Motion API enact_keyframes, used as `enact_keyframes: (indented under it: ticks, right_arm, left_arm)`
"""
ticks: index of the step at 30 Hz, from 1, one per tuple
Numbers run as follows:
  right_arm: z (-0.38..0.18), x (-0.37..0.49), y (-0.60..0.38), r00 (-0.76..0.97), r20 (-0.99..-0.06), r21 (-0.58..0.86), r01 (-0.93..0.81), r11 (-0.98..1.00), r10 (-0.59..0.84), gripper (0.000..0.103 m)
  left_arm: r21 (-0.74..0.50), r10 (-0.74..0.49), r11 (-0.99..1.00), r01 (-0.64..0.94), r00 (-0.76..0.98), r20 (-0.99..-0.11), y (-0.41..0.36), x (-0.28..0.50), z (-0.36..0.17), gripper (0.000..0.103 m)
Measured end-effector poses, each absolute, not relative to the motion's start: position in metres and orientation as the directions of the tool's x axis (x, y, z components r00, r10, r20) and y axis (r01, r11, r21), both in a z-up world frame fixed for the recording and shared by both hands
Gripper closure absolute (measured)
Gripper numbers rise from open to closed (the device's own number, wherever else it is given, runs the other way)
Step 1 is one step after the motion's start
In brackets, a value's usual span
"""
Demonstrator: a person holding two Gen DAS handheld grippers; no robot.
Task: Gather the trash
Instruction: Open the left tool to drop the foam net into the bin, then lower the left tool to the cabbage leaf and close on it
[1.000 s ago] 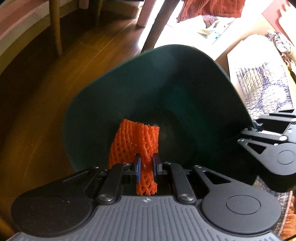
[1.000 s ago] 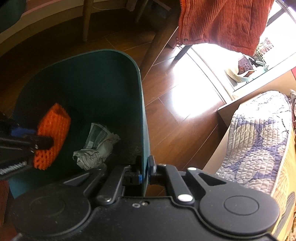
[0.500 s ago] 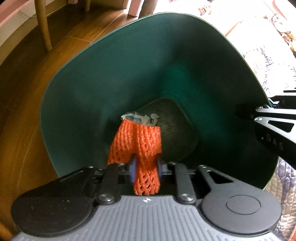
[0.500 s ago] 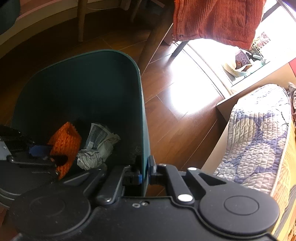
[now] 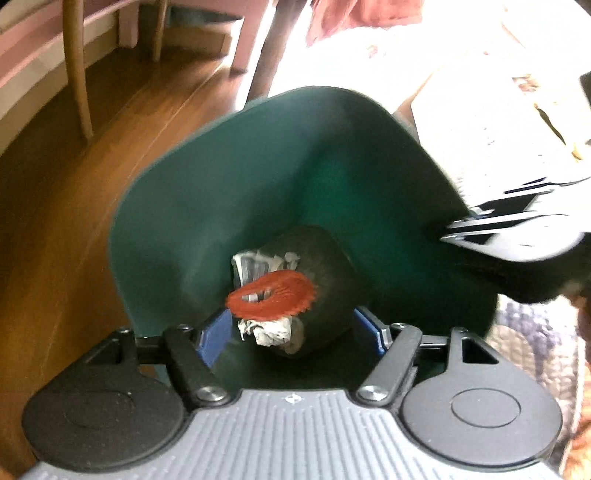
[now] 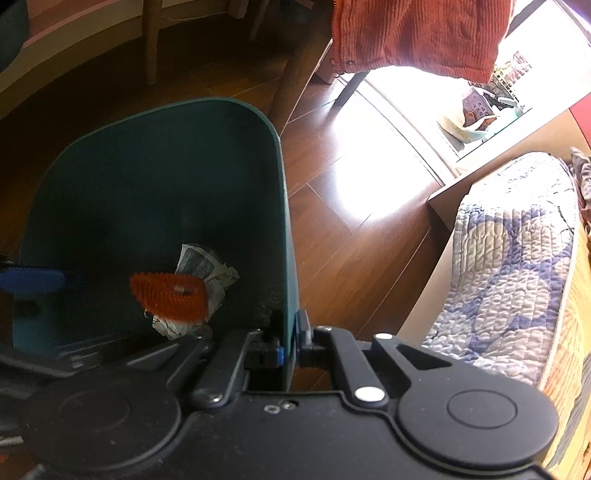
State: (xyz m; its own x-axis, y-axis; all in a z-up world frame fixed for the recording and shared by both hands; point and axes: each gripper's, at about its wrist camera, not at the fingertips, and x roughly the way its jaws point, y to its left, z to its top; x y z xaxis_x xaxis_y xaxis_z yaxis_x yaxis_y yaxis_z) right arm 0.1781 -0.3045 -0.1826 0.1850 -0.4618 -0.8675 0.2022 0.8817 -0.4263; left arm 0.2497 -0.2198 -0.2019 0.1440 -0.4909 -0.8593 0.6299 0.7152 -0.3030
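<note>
An orange foam net [image 5: 271,295] [image 6: 170,295] lies loose inside the dark green bin [image 5: 207,206] [image 6: 147,177], on top of crumpled newspaper [image 5: 271,332] [image 6: 207,264]. My left gripper [image 5: 293,334] hangs over the bin's mouth, its jaws opening wide with nothing pressed between the blue pads; the net sits below them. Its blue pad [image 6: 33,280] shows at the left edge of the right wrist view. My right gripper [image 6: 290,339] is shut on the bin's right wall, pinching the rim.
Brown wood floor [image 6: 351,258] surrounds the bin. A quilted blue-and-white cover [image 6: 517,258] lies to the right, an orange corduroy garment [image 6: 417,33] hangs above, and wooden chair legs [image 5: 75,70] stand at the back left.
The left gripper's jaws spread apart and let go of the orange net, which dropped onto the newspaper in the bin. The right gripper kept its grip on the bin wall.
</note>
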Motion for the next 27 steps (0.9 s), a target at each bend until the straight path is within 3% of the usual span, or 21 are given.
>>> enact_keyframes:
  ticks: [6,15,19,27]
  right_arm:
    - [-0.181,0.175,-0.310,0.195,-0.875,-0.404,0.207,0.891,-0.443,0.097]
    - [-0.180,0.171,-0.315,0.232,-0.883,-0.379,0.160,0.911,-0.408,0.096]
    - [-0.177,0.172,-0.318,0.247,-0.893,-0.349,0.150,0.925,-0.377,0.094]
    - [-0.178,0.172,-0.330,0.258,-0.900,-0.323,0.141,0.936,-0.350,0.094]
  left_arm:
    - [-0.273,-0.526,0.697,0.664,0.214,-0.823,-0.183,0.236,-0.172,0.024]
    - [-0.178,-0.412,0.792,0.585,0.297,-0.861,-0.120,0.235,-0.165,0.024]
    - [-0.150,-0.327,0.810,0.567,0.225,-0.918,-0.103,0.230,-0.193,0.024]
    - [-0.091,-0.270,0.682,0.726,0.134,-0.953,-0.144,0.178,-0.275,0.024]
